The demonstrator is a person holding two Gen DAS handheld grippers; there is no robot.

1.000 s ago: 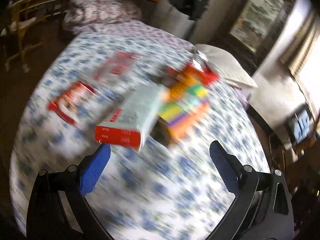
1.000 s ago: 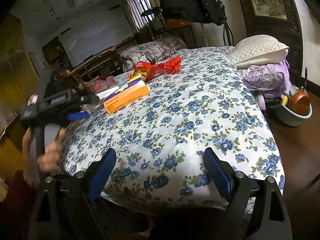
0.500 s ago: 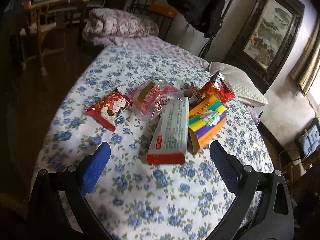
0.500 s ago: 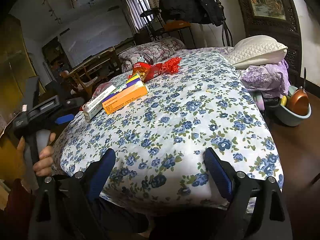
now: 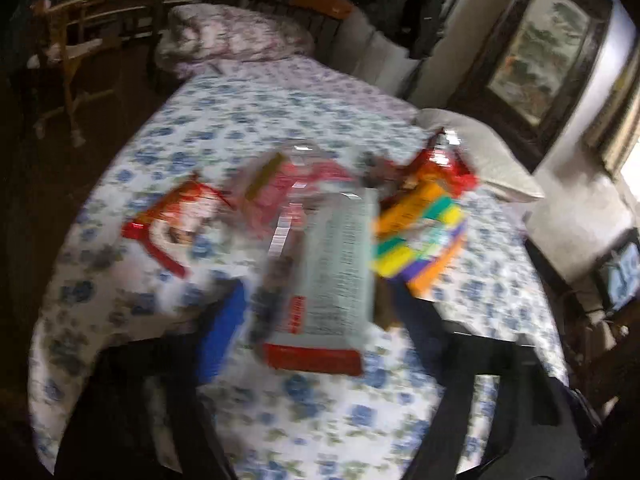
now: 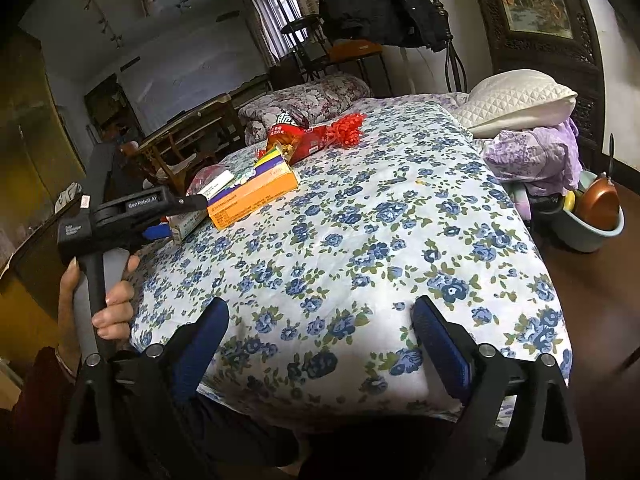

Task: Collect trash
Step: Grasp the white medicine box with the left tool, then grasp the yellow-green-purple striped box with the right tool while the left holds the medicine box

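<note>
Two tongs are in play, and only the left tongs (image 5: 316, 320) are at the trash. In the blurred left wrist view their blue pads flank the near, red end of the pale box (image 5: 336, 264); the jaws appear spread, with a gap visible on the left side, though contact on the right cannot be told through the blur. The box lies with its long axis running straight away from the tongs, along the line of the fingers, so a short forward push and a squeeze across its narrow width is judged to be the coming move. Just right of it sits the orange box (image 5: 424, 236); to the left lie a clear packet (image 5: 292, 184) and a red wrapper (image 5: 176, 216), and a red snack bag (image 5: 444, 164) lies beyond, all on the bed (image 5: 320, 420).

The right tongs (image 6: 320, 344) are held wide apart over the near edge of the bed, well away from the pile and gripping nothing.

Against half a second ago, the left tongs are closer: the pale box was ahead of the pads, and now its end sits between them. The right tongs are unchanged.
</note>
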